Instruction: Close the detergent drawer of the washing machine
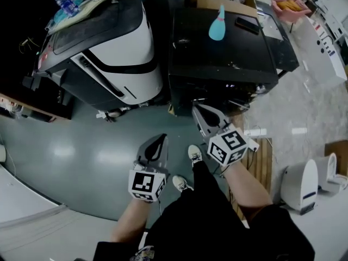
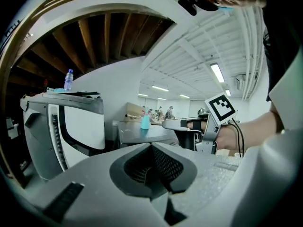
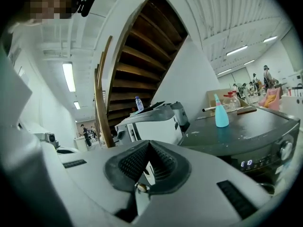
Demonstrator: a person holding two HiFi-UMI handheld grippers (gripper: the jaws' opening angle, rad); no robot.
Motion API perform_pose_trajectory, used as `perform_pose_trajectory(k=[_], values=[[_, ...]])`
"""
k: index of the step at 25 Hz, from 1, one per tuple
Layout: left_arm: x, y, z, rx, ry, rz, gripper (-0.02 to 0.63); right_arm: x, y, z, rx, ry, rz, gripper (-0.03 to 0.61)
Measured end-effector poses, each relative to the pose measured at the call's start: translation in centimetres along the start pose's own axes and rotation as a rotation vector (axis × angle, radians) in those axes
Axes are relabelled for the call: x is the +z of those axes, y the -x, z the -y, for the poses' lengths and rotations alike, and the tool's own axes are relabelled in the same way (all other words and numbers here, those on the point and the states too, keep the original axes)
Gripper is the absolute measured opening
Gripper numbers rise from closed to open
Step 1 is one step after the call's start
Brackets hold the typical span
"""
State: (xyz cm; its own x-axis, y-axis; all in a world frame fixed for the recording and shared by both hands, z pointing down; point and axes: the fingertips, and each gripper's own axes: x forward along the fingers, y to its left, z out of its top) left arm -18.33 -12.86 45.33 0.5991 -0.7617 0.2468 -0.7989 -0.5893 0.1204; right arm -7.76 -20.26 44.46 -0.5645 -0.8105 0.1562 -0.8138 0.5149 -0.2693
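We hold both tools level in front of us, each closed with nothing between its jaws. The left hand-held gripper [image 1: 159, 140] is over the grey floor [image 1: 81, 156], and the right hand-held gripper [image 1: 200, 109] is just before the black washing machine [image 1: 217, 58]. A teal bottle [image 1: 217, 25] stands upright on the machine's top. Its front panel faces us, lit display showing, but it is too dark there to make out the detergent drawer.

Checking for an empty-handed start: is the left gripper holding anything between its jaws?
No, in the left gripper view the left gripper has its jaws shut against each other, with nothing between them.
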Motion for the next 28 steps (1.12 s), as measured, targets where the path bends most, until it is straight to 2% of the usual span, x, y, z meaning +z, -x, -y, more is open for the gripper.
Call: perform_pose_trajectory(k=[6, 11, 17, 23, 28], values=[[0.3, 4.9, 2.1, -0.008, -0.014, 0.007, 0.003, 0.2, 5.4, -3.7, 0.015, 0.032, -0.01, -0.003], [0.1, 6.1, 4.6, -0.015, -0.009, 0.011, 0.003, 0.0, 9.2, -5.0, 0.032, 0.065, -0.009, -0.003], [0.8, 6.4, 9.4, -0.022, -0.018, 0.023, 0.003, 0.6, 13.6, -4.9, 0.07, 0.083, 0.0, -0.003], [1.3, 6.3, 14.6, 0.048, -0.017, 0.043, 0.003, 0.9, 18.3, -3.8, 0.144, 0.095, -0.002, -0.003], [0.7, 5.2, 21.0, 0.085, 0.012, 0.045, 0.003, 1.2, 24.0, -1.8, 0.192, 0.137, -0.004, -0.003]])
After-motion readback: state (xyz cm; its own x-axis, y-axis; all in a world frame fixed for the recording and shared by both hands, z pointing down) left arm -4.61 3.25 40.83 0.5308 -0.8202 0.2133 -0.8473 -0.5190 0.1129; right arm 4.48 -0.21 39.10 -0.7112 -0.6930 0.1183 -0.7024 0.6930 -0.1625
